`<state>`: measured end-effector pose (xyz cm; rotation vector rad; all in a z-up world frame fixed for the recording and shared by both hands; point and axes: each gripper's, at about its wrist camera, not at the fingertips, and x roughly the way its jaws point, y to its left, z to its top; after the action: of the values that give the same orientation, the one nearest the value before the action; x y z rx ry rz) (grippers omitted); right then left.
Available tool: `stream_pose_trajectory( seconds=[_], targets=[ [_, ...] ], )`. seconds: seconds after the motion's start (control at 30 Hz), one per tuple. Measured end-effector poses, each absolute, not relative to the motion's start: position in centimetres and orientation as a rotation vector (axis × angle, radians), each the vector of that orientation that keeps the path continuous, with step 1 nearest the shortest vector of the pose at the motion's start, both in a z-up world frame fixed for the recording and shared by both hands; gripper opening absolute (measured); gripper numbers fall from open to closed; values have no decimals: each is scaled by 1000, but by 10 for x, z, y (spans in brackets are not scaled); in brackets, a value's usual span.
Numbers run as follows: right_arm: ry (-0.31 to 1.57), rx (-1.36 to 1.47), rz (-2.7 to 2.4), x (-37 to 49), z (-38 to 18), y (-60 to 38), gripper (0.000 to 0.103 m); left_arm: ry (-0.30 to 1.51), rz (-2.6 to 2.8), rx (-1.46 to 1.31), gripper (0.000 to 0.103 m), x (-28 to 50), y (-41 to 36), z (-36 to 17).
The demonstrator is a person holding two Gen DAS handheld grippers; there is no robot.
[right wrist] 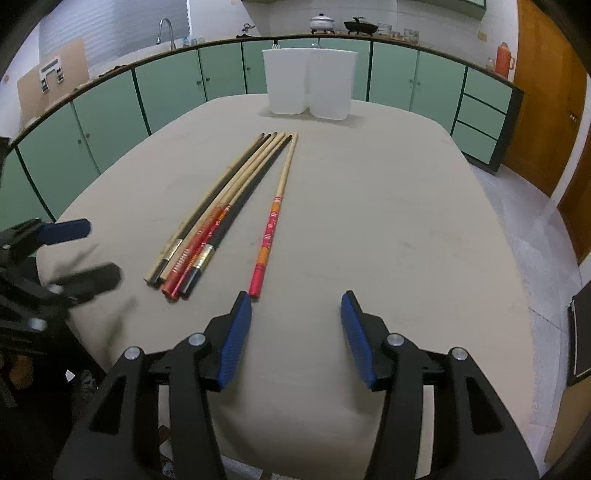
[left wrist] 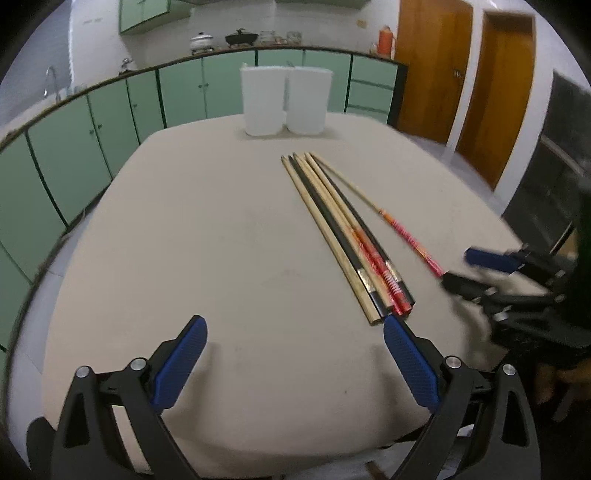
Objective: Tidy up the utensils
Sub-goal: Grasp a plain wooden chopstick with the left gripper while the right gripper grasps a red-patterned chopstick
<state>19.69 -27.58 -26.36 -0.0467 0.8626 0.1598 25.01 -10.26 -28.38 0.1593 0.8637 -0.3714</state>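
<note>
Several chopsticks lie side by side in a bundle on the beige table: plain wood, black, and red-patterned ones. One red-handled chopstick lies apart to the right of the bundle. A white two-compartment holder stands at the table's far edge. My left gripper is open and empty above the near edge, left of the bundle's ends. My right gripper is open and empty, its left pad just short of the lone chopstick's red end.
Green cabinets with a counter, sink tap, pots and an orange thermos run behind the table. Wooden doors stand at the right. The floor lies right of the table.
</note>
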Motion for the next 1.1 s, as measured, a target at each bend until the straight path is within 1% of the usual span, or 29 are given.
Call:
stream_pose_trajectory(
  seconds=[0.07, 0.3, 0.37, 0.43, 0.57, 0.6, 0.63, 0.67, 0.7, 0.73, 0.77, 0.83, 0.87, 0.93, 0.97, 1.0, 1.1],
  targets=[
    [863, -39, 155, 193, -265, -281, 52, 882, -365, 186, 90, 254, -110, -289],
    [864, -21, 167, 188, -266, -282, 54, 887, -365, 208, 91, 261, -120, -295],
    [860, -32, 175, 188, -265, -279, 54, 889, -353, 192, 89, 263, -117, -295],
    [853, -49, 183, 189, -265, -273, 54, 888, -352, 180, 84, 262, -113, -293],
    [847, -70, 182, 198, -266, -267, 53, 879, -353, 170, 79, 261, -104, -292],
    [846, -73, 180, 200, -267, -266, 53, 874, -353, 166, 75, 260, -103, -292],
    [843, -73, 179, 202, -268, -265, 49, 869, -355, 164, 68, 260, -103, -291],
    [840, -73, 179, 204, -268, -265, 44, 862, -358, 163, 64, 260, -104, -291],
    [834, -78, 174, 206, -269, -263, 42, 853, -366, 165, 56, 260, -106, -290],
    [827, -88, 164, 208, -269, -261, 35, 847, -375, 165, 52, 261, -108, -291],
    [820, -94, 156, 209, -268, -259, 25, 841, -384, 160, 50, 262, -110, -291],
    [806, -93, 120, 210, -268, -260, 11, 820, -393, 143, 40, 265, -112, -292],
    [801, -84, 98, 211, -269, -262, 6, 805, -391, 142, 37, 266, -113, -292],
    [794, -51, 55, 210, -269, -268, 5, 791, -383, 132, 19, 268, -114, -292],
    [791, -34, 36, 208, -269, -270, 5, 789, -377, 121, 15, 269, -113, -292],
    [789, -23, 14, 206, -269, -272, 5, 785, -363, 109, 7, 270, -111, -291],
    [779, -16, -12, 198, -268, -272, 5, 759, -277, 120, 7, 266, -106, -287]
  ],
)
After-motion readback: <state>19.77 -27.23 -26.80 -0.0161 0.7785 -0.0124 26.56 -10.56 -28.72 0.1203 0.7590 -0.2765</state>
